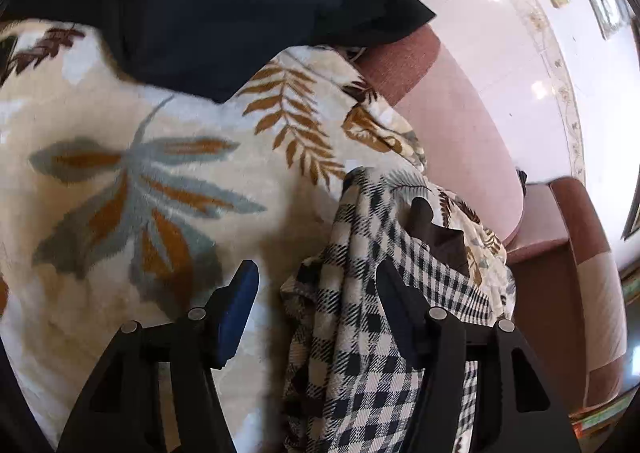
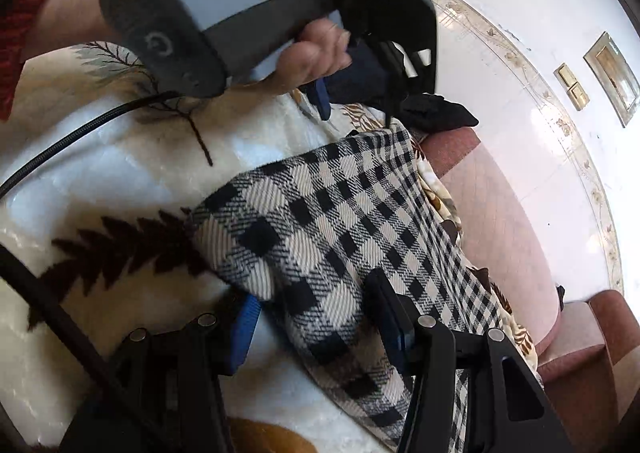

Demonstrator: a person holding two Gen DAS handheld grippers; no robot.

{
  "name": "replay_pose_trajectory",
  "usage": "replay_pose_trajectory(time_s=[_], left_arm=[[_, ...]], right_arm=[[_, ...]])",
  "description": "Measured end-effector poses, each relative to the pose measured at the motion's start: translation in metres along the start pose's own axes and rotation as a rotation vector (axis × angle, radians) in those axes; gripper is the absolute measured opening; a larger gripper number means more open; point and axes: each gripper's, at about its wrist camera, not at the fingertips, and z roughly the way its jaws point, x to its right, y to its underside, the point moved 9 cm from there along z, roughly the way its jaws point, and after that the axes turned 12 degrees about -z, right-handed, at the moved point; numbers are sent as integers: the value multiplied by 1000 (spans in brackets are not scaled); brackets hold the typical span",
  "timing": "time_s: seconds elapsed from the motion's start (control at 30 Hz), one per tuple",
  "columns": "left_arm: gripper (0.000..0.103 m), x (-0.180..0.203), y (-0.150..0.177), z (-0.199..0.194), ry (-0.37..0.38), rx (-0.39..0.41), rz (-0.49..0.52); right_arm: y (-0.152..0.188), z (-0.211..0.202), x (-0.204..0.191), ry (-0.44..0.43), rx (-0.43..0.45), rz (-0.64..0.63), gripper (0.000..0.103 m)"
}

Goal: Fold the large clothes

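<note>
Covering your work surface is a cream blanket (image 1: 120, 125) printed with leaves, and past its edge you can see pink upholstery (image 1: 460, 125) and a glossy white floor (image 1: 500, 53) with an ornate border. A dark garment (image 1: 200, 13) lies at the blanket's far side. The checked cloth (image 2: 320, 221) lies along the blanket's right edge. Your left gripper (image 1: 316, 301) stands spread, the cloth's bunched edge between the jaws with no pad pressing it. Your right gripper (image 2: 312, 317) is parted too, a thick fold of the cloth between its blue pads (image 2: 244, 333); you cannot tell whether they pinch it. Your left hand (image 2: 312, 49) grips its grey handle (image 2: 224, 9).
</note>
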Motion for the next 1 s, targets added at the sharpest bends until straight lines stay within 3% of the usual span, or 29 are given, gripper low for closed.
replay_pose_trajectory(time_s=[0.27,0.43,0.63,0.67,0.73,0.8,1.0], left_arm=[[66,14,21,40,-23,-121,103],[66,17,22,57,21,-171,105],[64,20,17,67,77,-217,90],[59,21,18,67,77,-217,99],[19,22,21,71,59,-233,115],[15,25,22,68,56,-222,114],[13,47,19,43,39,-132,122]], right_arm=[[-4,4,-2,15,-7,-14,57],[-7,7,-3,6,-9,-17,56],[-14,13,-9,1,-12,-36,42],[-15,13,-10,3,-14,-41,38],[-17,14,-13,3,-15,-57,24],[-17,14,-14,18,-19,-64,14],[-20,-9,17,35,36,42,8]])
